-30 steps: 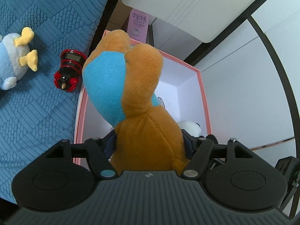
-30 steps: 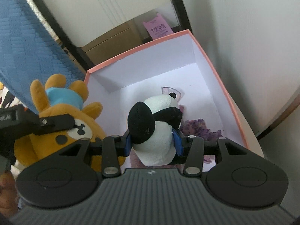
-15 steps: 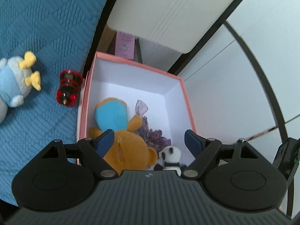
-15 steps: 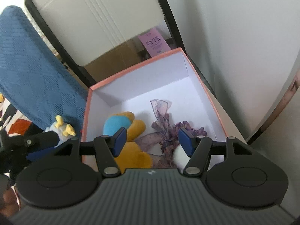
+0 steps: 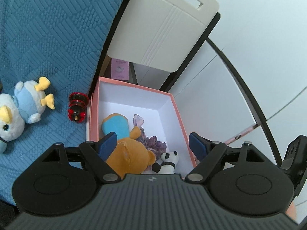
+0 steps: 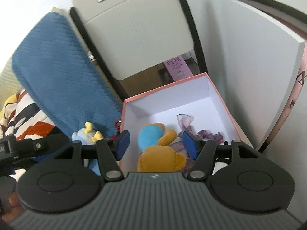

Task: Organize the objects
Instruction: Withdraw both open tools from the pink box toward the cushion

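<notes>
A blue quilted cover is spread across the left of both views, and a cream chair back is seen behind it. Just beside the cover's edge a pink box with white inner walls is set, its top open. Inside the box a brown plush bear with a blue patch is laid on its side against the left wall, seen from the right wrist as well. Next to it a purple gauze bundle is found, and a small panda plush is set at the near edge, touching the bear. On the cover, well apart from the box, a light-blue penguin plush is laid, and a small red-and-black toy is placed just beside the box's outer wall. The left claw is held above the box with its blue pads spread wide and nothing between them. The right claw is likewise held spread and empty over the near part of the box.
</notes>
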